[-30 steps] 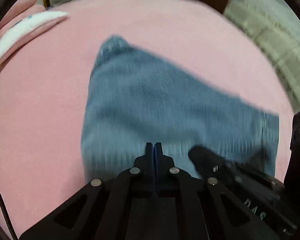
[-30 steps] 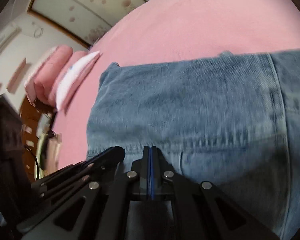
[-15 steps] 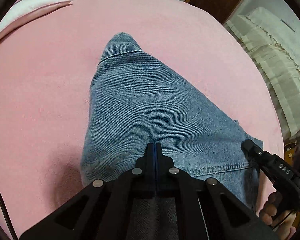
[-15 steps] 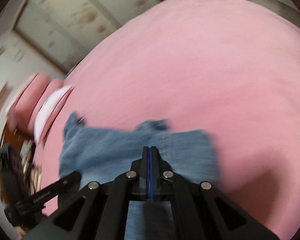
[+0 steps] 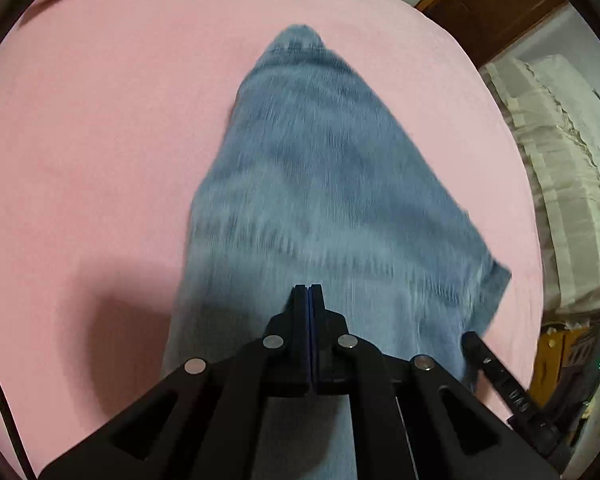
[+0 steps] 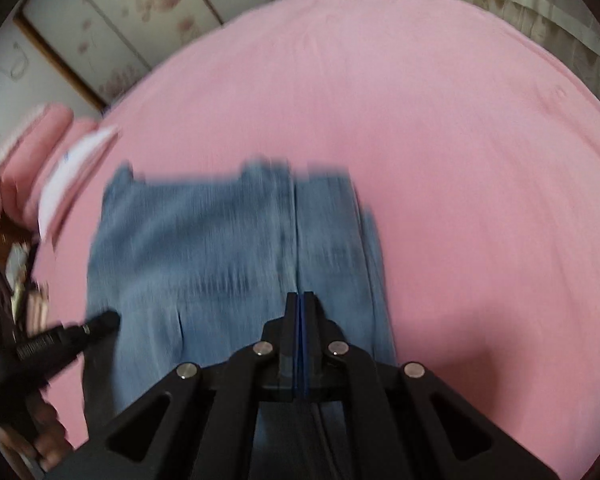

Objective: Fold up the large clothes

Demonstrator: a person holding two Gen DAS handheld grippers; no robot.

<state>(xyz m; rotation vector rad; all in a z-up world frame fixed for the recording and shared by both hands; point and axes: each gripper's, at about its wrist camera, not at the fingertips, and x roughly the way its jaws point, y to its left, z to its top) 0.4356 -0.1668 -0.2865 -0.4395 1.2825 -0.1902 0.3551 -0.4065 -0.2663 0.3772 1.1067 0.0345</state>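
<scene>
As both ends lift higher than a second ago, the blue denim jeans (image 5: 324,200) stretch over the pink bed sheet (image 5: 100,140), left hand-held gripper (image 5: 309,292) and right hand-held gripper (image 6: 299,298) each pinched shut on denim, ready for folding.

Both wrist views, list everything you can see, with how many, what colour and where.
jeans: one pair, blue denim, spread on the bed, near edge running under both grippers
bed sheet: one, pink, under the jeans
pillows: stacked, pink and white, count unclear, far left in the right wrist view
cupboard doors: pale, floral, behind the bed
wooden door: one, brown, upper right in the left wrist view
cream bedding: folded, beside the bed
left gripper: black, jaws together at the denim
right gripper: black, jaws together at the denim
</scene>
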